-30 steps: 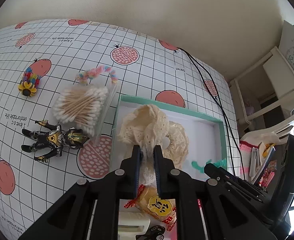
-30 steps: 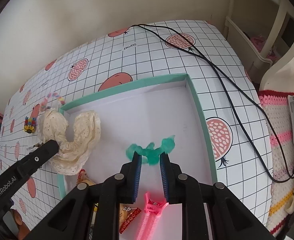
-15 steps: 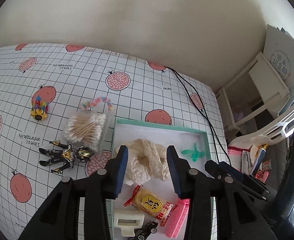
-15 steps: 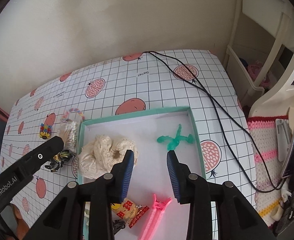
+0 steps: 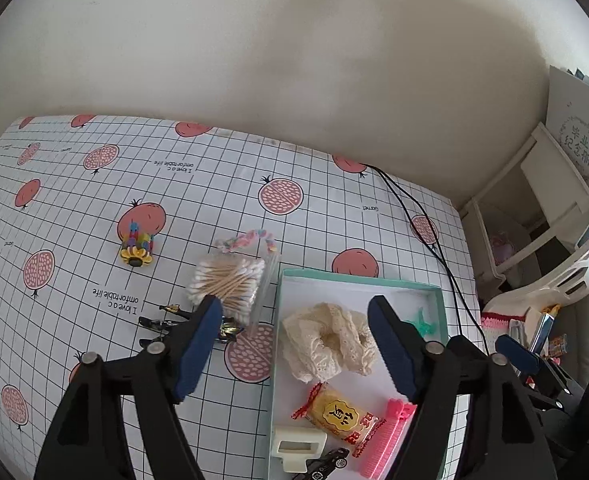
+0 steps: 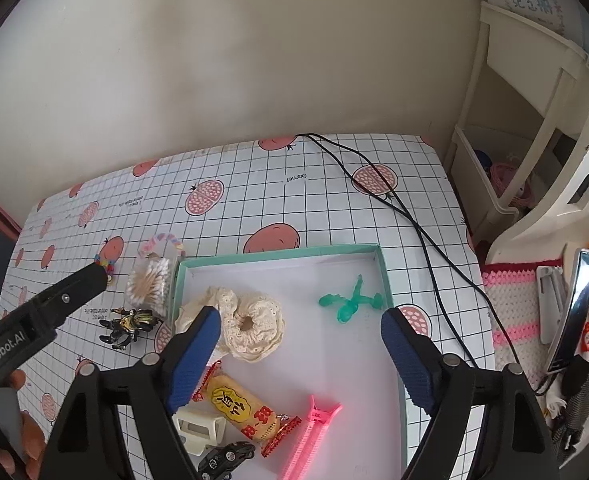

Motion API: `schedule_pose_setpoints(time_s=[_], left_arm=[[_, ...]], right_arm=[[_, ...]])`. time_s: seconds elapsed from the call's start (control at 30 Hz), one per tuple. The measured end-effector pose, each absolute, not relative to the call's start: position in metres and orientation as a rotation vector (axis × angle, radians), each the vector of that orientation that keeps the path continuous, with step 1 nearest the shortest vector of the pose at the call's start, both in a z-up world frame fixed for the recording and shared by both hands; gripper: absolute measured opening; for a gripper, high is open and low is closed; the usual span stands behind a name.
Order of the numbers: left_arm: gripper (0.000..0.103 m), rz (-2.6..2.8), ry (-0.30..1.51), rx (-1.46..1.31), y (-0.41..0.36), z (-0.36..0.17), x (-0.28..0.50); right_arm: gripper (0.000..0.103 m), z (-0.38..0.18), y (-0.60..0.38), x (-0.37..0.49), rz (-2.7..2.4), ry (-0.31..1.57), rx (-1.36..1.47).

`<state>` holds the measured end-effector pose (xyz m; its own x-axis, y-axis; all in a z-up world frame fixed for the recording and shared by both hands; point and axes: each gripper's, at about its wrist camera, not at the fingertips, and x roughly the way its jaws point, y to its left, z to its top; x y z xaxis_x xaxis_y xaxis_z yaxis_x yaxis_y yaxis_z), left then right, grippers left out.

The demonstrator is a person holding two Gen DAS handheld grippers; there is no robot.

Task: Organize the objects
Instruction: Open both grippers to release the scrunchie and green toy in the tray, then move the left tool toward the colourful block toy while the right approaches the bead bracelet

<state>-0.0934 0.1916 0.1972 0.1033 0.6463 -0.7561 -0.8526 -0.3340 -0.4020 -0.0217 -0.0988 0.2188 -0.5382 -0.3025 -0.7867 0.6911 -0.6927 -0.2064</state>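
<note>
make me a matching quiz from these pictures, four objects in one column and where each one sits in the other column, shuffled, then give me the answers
Objects
1. cream lace scrunchie
2. clear box of cotton swabs
3. pink plastic hair clip
4. translucent green claw clip

Places
A. outside the teal-rimmed tray, beside its left wall
B. tray's far right corner
C. tray's left side, in the middle
D. near end of the tray, beside the yellow snack packet

Pairs: 1-C, 2-A, 3-D, 4-B

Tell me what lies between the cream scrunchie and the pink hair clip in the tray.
The yellow snack packet lies between the cream scrunchie and the pink hair clip, clearest in the right wrist view.
</note>
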Motion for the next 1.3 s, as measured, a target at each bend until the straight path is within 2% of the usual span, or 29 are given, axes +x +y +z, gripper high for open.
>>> schedule_pose_setpoints(time_s=[0.13,0.23,0.33,0.4,0.8,1.3], left_arm=[[0.08,1.577,0.266,-1.14,0.191,0.193,-0.099],[0.089,1.599,0.277,-1.138,0.191,0.191,-0.102],[0.091,1.602,0.282,-1.121,0.191,0.19,-0.103],[0.096,1.61,0.295,-1.106,0.191,0.191,-0.103],[0.096,1.612,0.317,-1.062,0.192,0.192,-0.121],[0.096,1.732,0.212,-1.202,0.155,0.16,-0.245]], right_arm=[[0.094,0.217,-0.099,-0.02,-2.229,0.699,0.994],[0.103,0.216,-0.1,-0.02,-2.231,0.71,0.986],[0.103,0.216,-0.1,-0.02,-2.232,0.709,0.982],[0.103,0.216,-0.1,-0.02,-2.232,0.709,0.983],[0.103,0.21,-0.108,-0.015,-2.24,0.737,0.976],[0.103,0.173,-0.168,0.018,-2.164,0.797,0.952]])
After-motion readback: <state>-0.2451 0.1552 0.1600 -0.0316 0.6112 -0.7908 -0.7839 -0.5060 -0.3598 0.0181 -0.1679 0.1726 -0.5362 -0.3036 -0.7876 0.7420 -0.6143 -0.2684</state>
